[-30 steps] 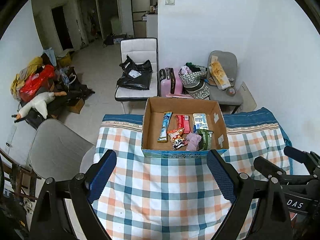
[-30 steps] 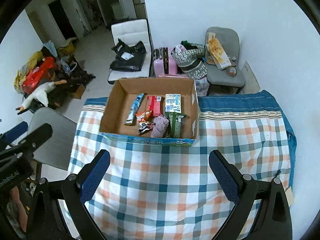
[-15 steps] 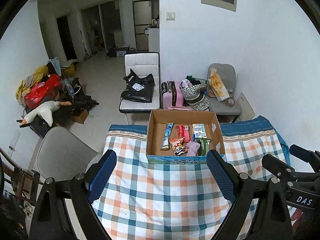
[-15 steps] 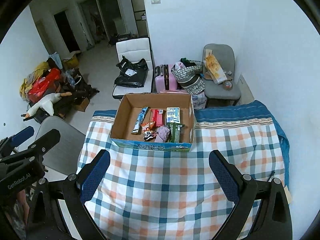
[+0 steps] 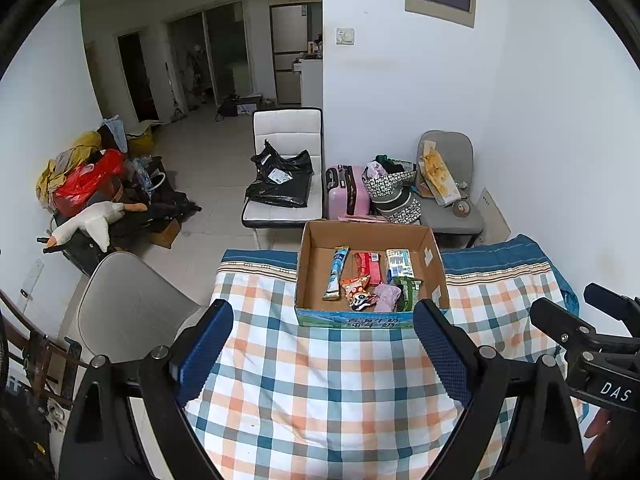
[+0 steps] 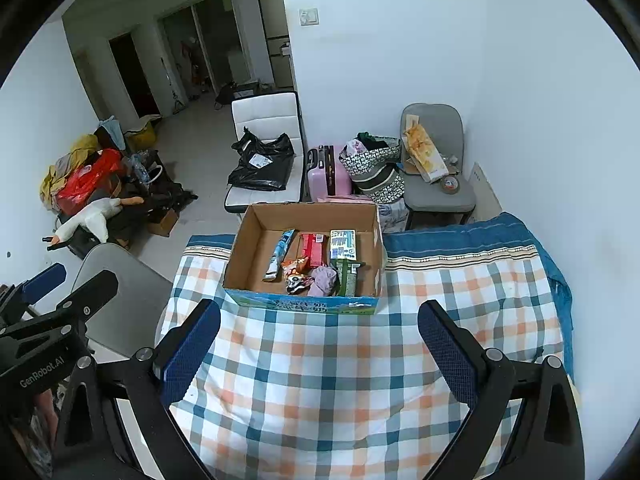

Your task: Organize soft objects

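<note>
An open cardboard box (image 5: pixel 434 268) (image 6: pixel 248 248) stands at the far edge of a table under a checked cloth (image 5: pixel 320 380) (image 6: pixel 340 360). Inside lie several snack packets: a long blue one (image 5: pixel 336 274) (image 6: pixel 278 256), a red one (image 5: pixel 368 266) (image 6: pixel 311 246), a white-and-green carton (image 5: pixel 398 262) (image 6: pixel 343 242), a pale purple soft pouch (image 5: pixel 386 298) (image 6: pixel 323 280). My left gripper (image 5: pixel 322 344) is open and empty, held back from the box above the cloth. My right gripper (image 6: pixel 318 346) is open and empty beside it; it also shows in the left wrist view (image 5: pixel 576 312).
A grey chair (image 5: pixel 128 312) stands at the table's left. Beyond the table are a white chair with a black bag (image 5: pixel 280 184), a pink suitcase (image 5: pixel 346 192), a grey chair (image 5: pixel 448 200) with bags, and a pile of clothes with a plush goose (image 5: pixel 88 224).
Both grippers have drawn back and up from the box, so the box looks smaller and more of the room shows. Both stay open and empty.
</note>
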Tool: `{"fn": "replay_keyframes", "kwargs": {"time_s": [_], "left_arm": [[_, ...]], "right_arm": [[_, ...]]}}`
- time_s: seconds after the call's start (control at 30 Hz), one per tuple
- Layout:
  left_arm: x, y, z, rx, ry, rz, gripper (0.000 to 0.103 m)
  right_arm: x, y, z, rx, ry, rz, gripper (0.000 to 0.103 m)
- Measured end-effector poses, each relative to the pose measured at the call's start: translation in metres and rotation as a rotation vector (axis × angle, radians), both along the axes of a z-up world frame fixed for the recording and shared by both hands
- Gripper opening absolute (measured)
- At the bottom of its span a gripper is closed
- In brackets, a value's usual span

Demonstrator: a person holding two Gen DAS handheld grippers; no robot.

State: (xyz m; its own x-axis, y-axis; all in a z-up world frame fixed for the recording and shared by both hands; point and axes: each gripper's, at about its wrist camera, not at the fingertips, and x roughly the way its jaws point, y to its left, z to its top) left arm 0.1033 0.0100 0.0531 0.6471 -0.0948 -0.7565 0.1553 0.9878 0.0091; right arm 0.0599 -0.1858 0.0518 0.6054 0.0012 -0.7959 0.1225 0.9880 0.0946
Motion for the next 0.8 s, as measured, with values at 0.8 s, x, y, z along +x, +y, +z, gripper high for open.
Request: {"fn": "replay_keyframes", "kwargs": {"time_s": [0.8], "left_arm": [[-0.0063, 0.0039, 0.0064, 0.001, 0.010, 0.006, 0.092]], "right_arm": [[-0.0044, 0.0020, 0.0064, -0.013, -0.010, -0.019, 0.101]]}}
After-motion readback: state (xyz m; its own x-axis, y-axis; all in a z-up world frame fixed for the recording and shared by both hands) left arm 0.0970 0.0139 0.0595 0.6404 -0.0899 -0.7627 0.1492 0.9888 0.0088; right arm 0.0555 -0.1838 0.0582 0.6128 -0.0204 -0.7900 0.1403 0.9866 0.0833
